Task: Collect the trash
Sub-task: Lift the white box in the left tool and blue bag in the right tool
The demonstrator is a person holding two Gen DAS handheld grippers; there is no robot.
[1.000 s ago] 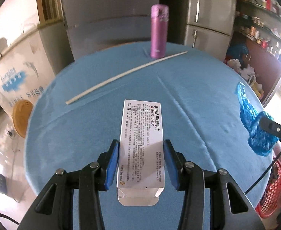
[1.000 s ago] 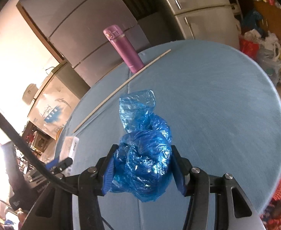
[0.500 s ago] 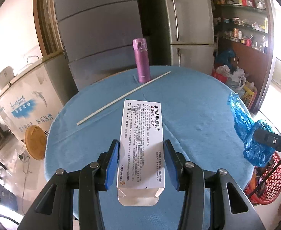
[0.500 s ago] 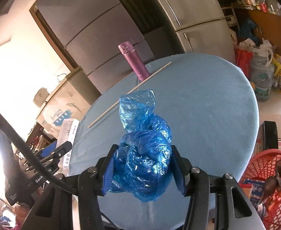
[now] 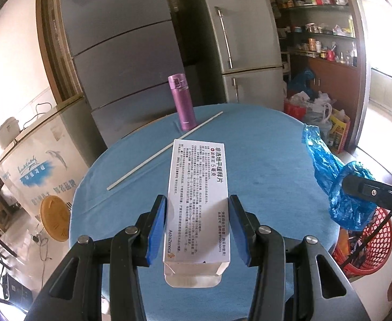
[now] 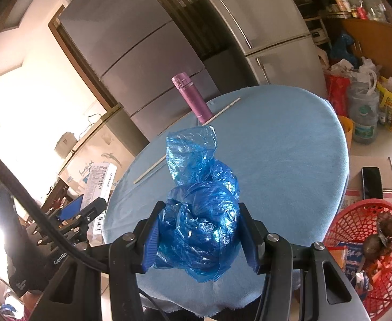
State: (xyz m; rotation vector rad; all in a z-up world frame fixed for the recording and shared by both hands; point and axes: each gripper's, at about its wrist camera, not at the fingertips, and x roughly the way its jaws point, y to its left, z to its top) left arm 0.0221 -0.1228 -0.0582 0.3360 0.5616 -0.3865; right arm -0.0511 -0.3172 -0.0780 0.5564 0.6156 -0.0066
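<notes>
My left gripper is shut on a white medicine box with printed text, held up above the round blue table. My right gripper is shut on a crumpled blue plastic bag, also held above the table. The bag also shows in the left wrist view, and the box in the right wrist view. A red mesh basket with trash in it stands on the floor to the right of the table; it also shows in the left wrist view.
A purple flask stands at the table's far edge, with a long white stick lying next to it. Grey fridges stand behind. A phone lies on a cardboard box beside the basket. Bags crowd the floor at right.
Both grippers have risen and pulled back from the table with their loads. The table looks smaller and the red basket has come into view.
</notes>
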